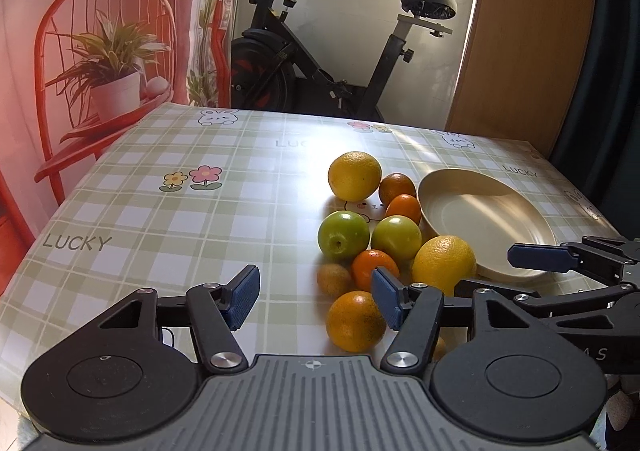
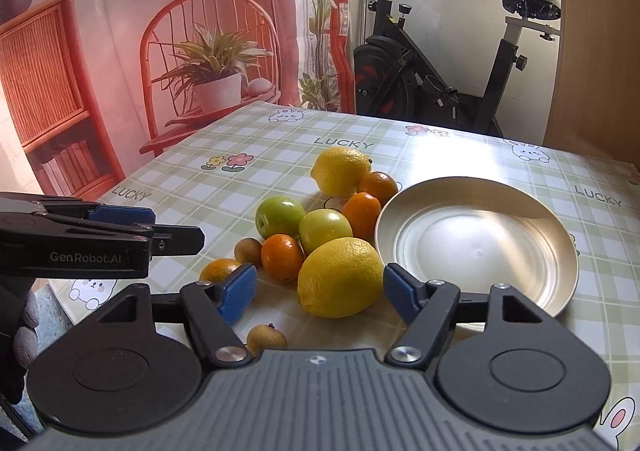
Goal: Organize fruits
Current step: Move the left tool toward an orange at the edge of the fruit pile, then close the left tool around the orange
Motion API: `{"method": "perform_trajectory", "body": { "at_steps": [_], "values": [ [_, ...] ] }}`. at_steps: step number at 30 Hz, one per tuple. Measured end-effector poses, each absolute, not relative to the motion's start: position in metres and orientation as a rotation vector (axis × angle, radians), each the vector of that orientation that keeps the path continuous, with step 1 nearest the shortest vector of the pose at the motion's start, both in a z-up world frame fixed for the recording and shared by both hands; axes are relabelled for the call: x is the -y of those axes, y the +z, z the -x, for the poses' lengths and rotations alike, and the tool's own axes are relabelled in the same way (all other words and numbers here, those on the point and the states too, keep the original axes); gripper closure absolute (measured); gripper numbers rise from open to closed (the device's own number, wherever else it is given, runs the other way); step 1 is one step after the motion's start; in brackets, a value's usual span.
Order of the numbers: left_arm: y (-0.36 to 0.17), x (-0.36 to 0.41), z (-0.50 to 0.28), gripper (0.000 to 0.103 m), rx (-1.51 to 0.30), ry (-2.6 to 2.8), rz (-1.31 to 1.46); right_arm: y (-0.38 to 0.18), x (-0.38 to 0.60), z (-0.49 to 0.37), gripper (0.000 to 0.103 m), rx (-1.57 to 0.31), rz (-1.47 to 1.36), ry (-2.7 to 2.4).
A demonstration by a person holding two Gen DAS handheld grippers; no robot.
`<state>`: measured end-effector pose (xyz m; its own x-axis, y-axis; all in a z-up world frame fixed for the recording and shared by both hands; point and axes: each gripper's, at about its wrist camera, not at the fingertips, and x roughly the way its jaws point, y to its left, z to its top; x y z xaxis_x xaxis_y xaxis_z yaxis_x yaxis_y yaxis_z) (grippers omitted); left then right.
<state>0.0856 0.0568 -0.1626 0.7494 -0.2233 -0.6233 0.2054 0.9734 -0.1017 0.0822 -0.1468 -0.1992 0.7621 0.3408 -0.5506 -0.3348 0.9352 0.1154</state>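
A cluster of fruit lies on the checked tablecloth beside an empty metal plate (image 2: 476, 243) (image 1: 486, 219). It holds two lemons (image 2: 340, 277) (image 2: 340, 171), two green apples (image 2: 280, 217) (image 2: 325, 231), several small oranges (image 2: 282, 257) and small brown fruits (image 2: 266, 339). My right gripper (image 2: 318, 293) is open, its blue pads on either side of the near lemon without touching it. My left gripper (image 1: 314, 297) is open too, with an orange (image 1: 354, 321) just ahead of its right pad. Each gripper shows from the side in the other's view.
The table (image 1: 160, 211) has bare cloth to the left of the fruit. Behind it stand an exercise bike (image 1: 320, 63), a printed red backdrop (image 1: 100, 51) and a wooden panel (image 1: 528, 31). A gloved hand (image 2: 20, 331) shows at the left edge.
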Motion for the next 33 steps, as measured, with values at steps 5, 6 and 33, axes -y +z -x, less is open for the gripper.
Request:
{"method": "perform_trajectory", "body": {
  "at_steps": [5,6,33],
  "values": [
    [-0.158,-0.079,-0.089,0.039,-0.683,-0.227,0.136,-0.201,0.123,-0.083,0.037,-0.608,0.076,0.483],
    [-0.159,-0.081,-0.090,0.039,-0.684,-0.223,0.144,-0.202,0.118,-0.085,0.039,-0.609,0.095,0.502],
    [-0.211,-0.069,-0.109,0.049,-0.824,-0.349,0.269,-0.237,0.086,-0.117,0.051,-0.676,0.148,0.596]
  ]
}}
